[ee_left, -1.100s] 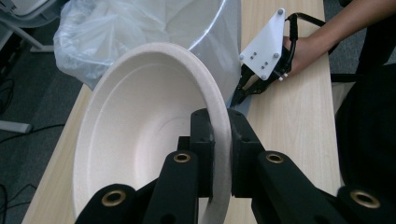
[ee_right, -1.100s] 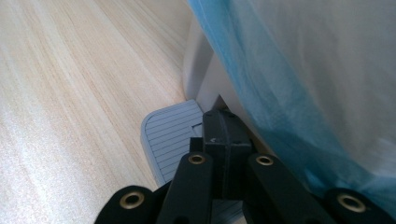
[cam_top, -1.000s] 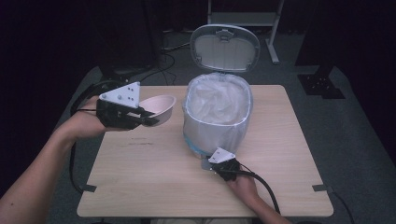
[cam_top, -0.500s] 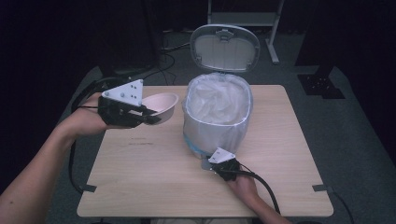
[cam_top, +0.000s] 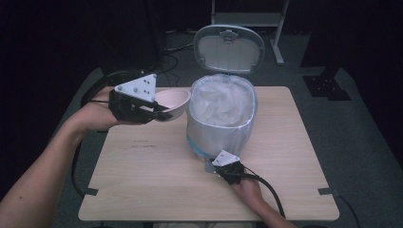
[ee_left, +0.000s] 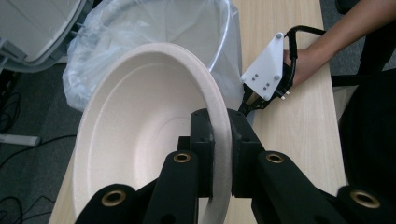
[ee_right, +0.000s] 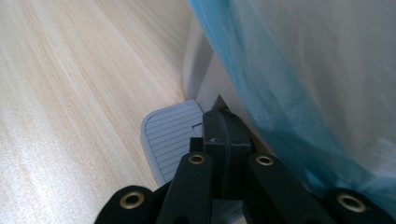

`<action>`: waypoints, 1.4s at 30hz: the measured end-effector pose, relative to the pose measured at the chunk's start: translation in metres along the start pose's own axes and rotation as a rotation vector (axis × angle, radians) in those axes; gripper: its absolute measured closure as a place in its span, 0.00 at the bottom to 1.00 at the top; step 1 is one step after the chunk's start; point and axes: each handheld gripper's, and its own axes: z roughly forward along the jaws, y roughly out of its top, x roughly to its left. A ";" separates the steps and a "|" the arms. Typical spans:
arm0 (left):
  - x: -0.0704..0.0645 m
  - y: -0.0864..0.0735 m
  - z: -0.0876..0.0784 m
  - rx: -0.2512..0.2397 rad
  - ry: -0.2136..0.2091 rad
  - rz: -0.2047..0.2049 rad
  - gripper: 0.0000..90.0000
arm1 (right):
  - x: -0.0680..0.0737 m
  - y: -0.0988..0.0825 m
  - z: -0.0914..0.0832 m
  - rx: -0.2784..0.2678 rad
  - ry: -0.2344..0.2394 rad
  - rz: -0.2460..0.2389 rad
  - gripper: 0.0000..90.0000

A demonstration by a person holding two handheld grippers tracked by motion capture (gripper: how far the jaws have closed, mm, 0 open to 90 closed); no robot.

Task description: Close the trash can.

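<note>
While the bin's lid [cam_top: 228,47] stands tipped up and back behind the opening, we hold a pale paper bowl [cam_top: 172,103] in the left tool [cam_top: 159,112], whose jaws are closed narrow on the bowl's rim, one pad inside and one outside, as the left gripper view shows [ee_left: 219,154]. The bowl hangs in the air just beside the left edge of the white pedal bin [cam_top: 219,137], at about the height of its rim and not yet over the opening. The bin stands near the middle of the wooden surface [cam_top: 142,190] and is lined with a thin clear plastic bag [cam_top: 221,102]. Our right tool [ee_right: 225,135] has its jaws shut together with nothing between them, and its tip rests down on the grey ridged foot pedal [ee_right: 166,135] at the bin's base, close against the blue edge of the liner. To do this step well, we judge that the right tool should keep a steady downward press on the pedal so the lid does not drop. The left tool should carry the bowl sideways until it is fully above the bag, clear of the bin's rim and of the lid, and tilt it open side down. Opening the jaws earlier risks the bowl catching on the rim and falling onto the surface.
</note>
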 end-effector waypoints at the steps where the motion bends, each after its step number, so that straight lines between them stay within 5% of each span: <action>1: 0.000 0.002 0.001 -0.002 -0.001 -0.002 0.92 | 0.000 0.000 0.000 0.000 0.000 0.000 1.00; 16: 0.009 0.040 0.011 0.002 -0.017 0.056 0.92 | 0.000 0.000 0.000 0.000 0.001 0.000 1.00; 42: 0.034 0.085 0.078 0.040 -0.085 0.087 0.92 | -0.001 0.000 0.000 -0.002 0.005 -0.002 1.00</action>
